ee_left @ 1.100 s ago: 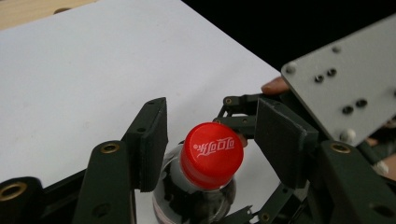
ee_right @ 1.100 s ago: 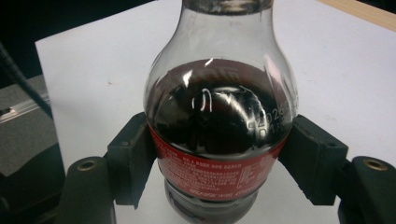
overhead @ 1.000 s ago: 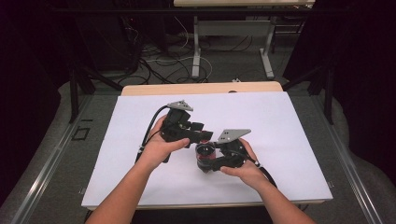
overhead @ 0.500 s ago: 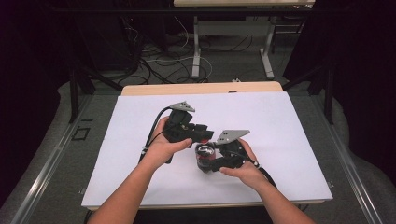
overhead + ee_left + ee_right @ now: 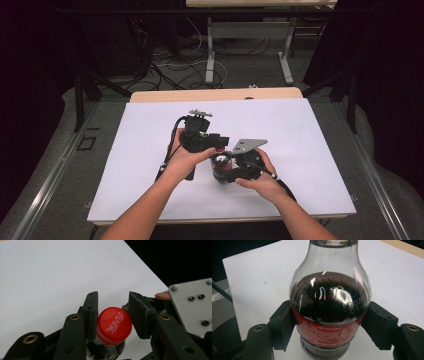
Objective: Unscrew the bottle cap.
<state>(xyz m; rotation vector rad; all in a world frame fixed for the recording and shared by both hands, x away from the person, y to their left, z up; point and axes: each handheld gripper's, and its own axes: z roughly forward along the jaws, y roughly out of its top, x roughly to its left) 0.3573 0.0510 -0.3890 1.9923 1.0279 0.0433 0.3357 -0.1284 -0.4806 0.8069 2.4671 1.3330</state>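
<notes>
With your left gripper straddling the red cap, one pad touching and the other just clear, pinch it squarely before twisting, while your right gripper clamps the bottle upright near the table's front edge.

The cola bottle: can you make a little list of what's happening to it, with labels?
thing: cola bottle, clear plastic, dark drink inside
label: red band round the body
cap: red cap, on the neck
right gripper: shut on the bottle's body, pads on both sides
left gripper: round the cap; one pad touches it, the other stands a little off; jaws just opened slightly
surface: white table cover
</notes>
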